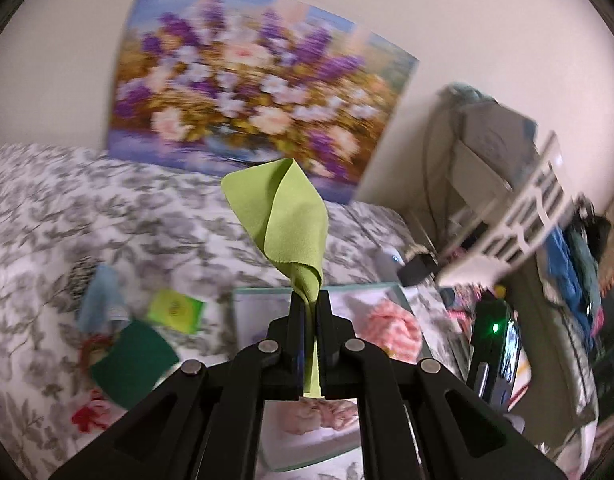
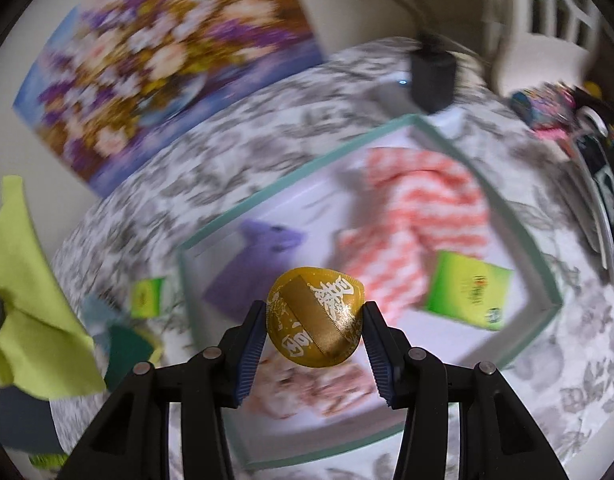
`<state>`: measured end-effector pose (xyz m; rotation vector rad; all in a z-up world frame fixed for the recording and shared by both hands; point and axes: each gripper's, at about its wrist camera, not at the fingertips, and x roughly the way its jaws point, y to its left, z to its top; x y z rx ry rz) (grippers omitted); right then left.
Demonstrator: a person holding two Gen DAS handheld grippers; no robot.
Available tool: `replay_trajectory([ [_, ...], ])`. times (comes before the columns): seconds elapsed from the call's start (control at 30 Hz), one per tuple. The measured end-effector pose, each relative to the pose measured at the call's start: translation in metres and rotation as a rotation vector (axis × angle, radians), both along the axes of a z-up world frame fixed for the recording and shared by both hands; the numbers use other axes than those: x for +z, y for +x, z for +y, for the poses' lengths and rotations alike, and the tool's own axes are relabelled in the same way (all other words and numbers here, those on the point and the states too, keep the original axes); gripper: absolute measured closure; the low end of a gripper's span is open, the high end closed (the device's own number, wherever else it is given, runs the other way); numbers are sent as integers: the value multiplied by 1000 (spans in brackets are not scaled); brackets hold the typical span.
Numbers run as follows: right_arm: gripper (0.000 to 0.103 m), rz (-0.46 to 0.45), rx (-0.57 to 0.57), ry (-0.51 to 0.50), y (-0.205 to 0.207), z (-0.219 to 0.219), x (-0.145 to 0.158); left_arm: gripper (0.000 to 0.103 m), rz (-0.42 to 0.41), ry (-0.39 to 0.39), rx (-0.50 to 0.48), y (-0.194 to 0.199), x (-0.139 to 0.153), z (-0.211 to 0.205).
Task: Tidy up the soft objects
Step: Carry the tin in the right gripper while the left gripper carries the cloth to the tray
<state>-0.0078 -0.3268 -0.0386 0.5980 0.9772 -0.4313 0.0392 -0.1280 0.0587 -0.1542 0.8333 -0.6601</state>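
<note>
**Both tongs loaded above bed, tray below**

Left tongs (image 1: 311, 300) clamped nearly closed on lime green cloth (image 1: 283, 216); cloth sticking up from tips, curled, blocking middle of left view. Right tongs (image 2: 315, 320) part open, squeezing gold padded pouch (image 2: 317, 316) between blue ribbed pads (image 2: 251, 344); white print and gold ribbon band on pouch face. Pouch held in air over near part of teal-rimmed tray (image 2: 547, 280), hiding some of tray floor.

In tray: coral-and-white striped cloth (image 2: 423, 216) far right, purple cloth (image 2: 255, 264) left, green packet (image 2: 467, 294) right, pinkish floral soft item (image 2: 307, 392) near edge, partly behind tongs.

Tray resting on bed with grey floral bedspread (image 1: 107, 216). Left of tray on bedspread: second green packet (image 1: 175, 310), dark green cloth (image 1: 133, 362), light blue cloth (image 1: 101, 296), red item (image 1: 89, 414), blurred. Flower painting (image 1: 243, 92) leaning at far wall. Black adapter (image 2: 433, 76) with cable beyond tray's far corner. White laundry basket (image 1: 523, 216) far right; device with green light (image 1: 495, 328) right of tray. Heavy motion blur throughout.
</note>
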Motion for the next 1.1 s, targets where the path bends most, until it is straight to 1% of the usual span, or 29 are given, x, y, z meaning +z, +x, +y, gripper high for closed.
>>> replay_trajectory([
  [0.07, 53, 2, -36, 0, -6, -14, -1, 98, 7, 8, -43, -3, -7, -17],
  [0.17, 53, 1, -81, -2, -16, -32, -3, 98, 19, 21, -80, -4, -21, -33],
  [0.23, 53, 9, -100, -10, -19, -40, -5, 98, 46, 51, -99, 0, -38, -44],
  [0.3, 53, 33, -98, -19, -18, -42, -11, 98, 112, 92, -97, 7, -60, -51],
  [0.37, 53, 55, -88, -6, -16, -42, -20, 98, 177, 114, -91, 13, -80, -54],
  [0.4, 52, 62, -83, -1, -15, -41, -23, 98, 194, 123, -90, 15, -87, -55],
  [0.53, 52, 104, -65, 5, -12, -38, -38, 98, 225, 172, -90, 18, -106, -60],
  [0.63, 52, 113, -55, -13, -11, -36, -39, 98, 238, 218, -99, 18, -119, -65],
  [0.77, 52, 117, -38, -21, -8, -32, -39, 98, 270, 273, -85, 25, -140, -66],
  [0.93, 52, 117, -18, -25, -3, -27, -38, 98, 308, 298, -60, 32, -154, -61],
  [1.1, 51, 124, 0, -19, -1, -25, -41, 97, 328, 302, -56, 35, -151, -59],
])
